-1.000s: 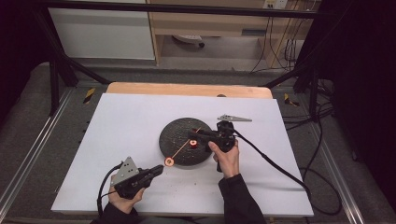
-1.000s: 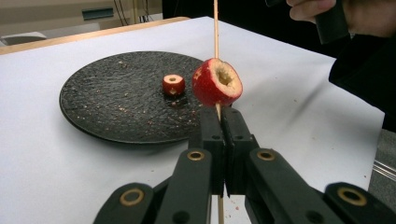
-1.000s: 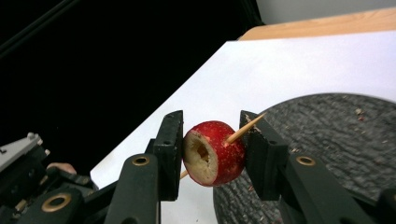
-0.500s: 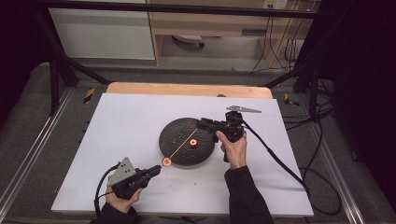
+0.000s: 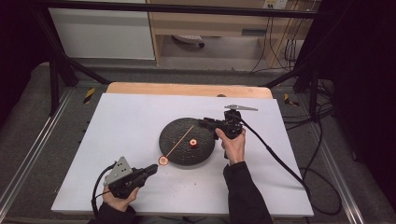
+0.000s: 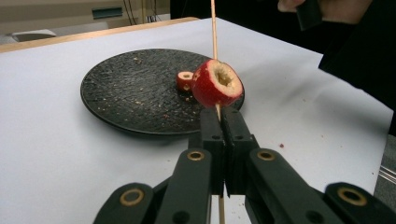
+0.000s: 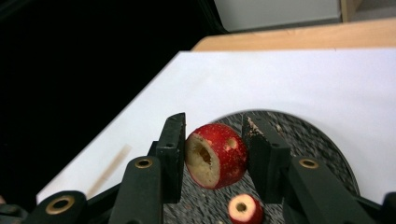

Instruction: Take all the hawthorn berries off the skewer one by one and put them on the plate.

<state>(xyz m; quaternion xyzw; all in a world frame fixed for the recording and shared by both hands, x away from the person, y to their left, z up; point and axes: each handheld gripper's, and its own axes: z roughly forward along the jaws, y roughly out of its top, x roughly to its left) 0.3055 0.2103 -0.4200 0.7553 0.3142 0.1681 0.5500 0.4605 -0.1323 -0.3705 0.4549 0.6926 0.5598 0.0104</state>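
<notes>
Between the right gripper's [image 7: 214, 156] jaws sits a cored red fruit [image 7: 217, 155] (pinched), the left gripper [image 6: 219, 122] clamping a skewer [image 6: 214, 28].

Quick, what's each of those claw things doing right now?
Left gripper: closed on the skewer carrying a cored red fruit.
Right gripper: holding another red fruit piece.

The skewer [image 6: 214, 28] runs off the top of the left gripper view, and its lower part hides behind the closed jaws. In the right gripper view the plate [image 7: 322, 149] is cut by the bottom edge and partly hidden by the jaws and fruit [image 7: 216, 155]; whether the jaws touch that fruit is unclear
</notes>
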